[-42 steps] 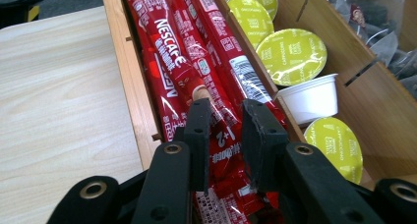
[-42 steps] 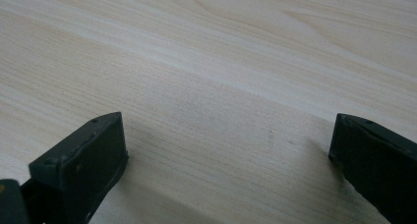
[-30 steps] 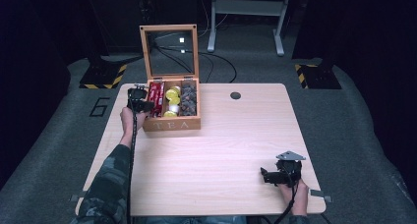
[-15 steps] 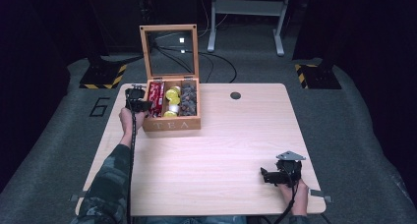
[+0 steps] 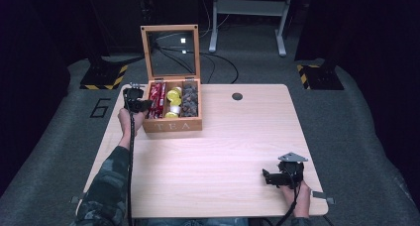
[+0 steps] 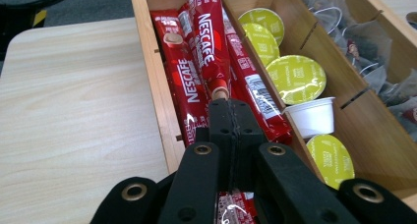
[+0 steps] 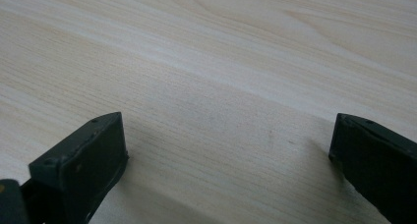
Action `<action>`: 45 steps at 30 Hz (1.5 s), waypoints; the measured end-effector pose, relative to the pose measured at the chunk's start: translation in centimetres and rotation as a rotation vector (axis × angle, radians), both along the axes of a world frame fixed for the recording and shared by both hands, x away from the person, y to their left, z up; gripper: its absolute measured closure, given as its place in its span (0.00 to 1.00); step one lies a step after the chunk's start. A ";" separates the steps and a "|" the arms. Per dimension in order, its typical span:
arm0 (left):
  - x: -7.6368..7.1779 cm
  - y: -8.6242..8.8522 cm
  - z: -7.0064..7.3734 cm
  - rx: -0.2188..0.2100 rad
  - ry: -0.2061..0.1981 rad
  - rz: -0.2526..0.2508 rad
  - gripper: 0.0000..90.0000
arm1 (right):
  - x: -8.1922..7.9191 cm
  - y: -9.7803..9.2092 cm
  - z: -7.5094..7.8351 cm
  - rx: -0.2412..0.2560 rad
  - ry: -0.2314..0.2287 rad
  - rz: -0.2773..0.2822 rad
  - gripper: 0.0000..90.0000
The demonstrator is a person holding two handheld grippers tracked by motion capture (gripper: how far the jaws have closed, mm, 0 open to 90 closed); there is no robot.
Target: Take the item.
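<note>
My left gripper [image 6: 230,117] pinches a red Nescafé stick [image 6: 209,42] inside the tea box [image 5: 172,126]; my right gripper [image 7: 228,150] gapes empty.

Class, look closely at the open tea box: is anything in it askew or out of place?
One thing. In the tea box, a red Nescafe stick lies tilted over the other sticks, its near end pinched in the shut left claw. One white capsule lies on its side. The right claw rests open over bare table.
</note>
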State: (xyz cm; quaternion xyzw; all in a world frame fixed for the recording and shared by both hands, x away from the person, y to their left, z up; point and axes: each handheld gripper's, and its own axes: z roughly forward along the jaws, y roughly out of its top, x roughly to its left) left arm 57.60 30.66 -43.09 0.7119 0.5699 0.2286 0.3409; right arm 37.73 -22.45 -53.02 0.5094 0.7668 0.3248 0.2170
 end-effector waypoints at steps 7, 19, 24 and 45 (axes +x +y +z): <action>-0.6 0.1 0.9 -0.002 -0.020 -0.021 0.99 | 0.0 0.0 0.0 0.001 0.000 -0.002 0.00; -1.9 -0.2 2.4 0.004 -0.065 -0.070 0.99 | 0.0 0.0 0.0 0.001 0.001 -0.004 0.00; -2.5 -0.6 2.7 0.010 -0.094 -0.085 0.99 | 0.0 0.0 0.0 0.001 0.001 -0.004 0.00; -4.8 -2.7 4.3 0.026 -0.150 -0.189 0.99 | 0.0 0.0 0.0 0.001 0.000 -0.007 0.00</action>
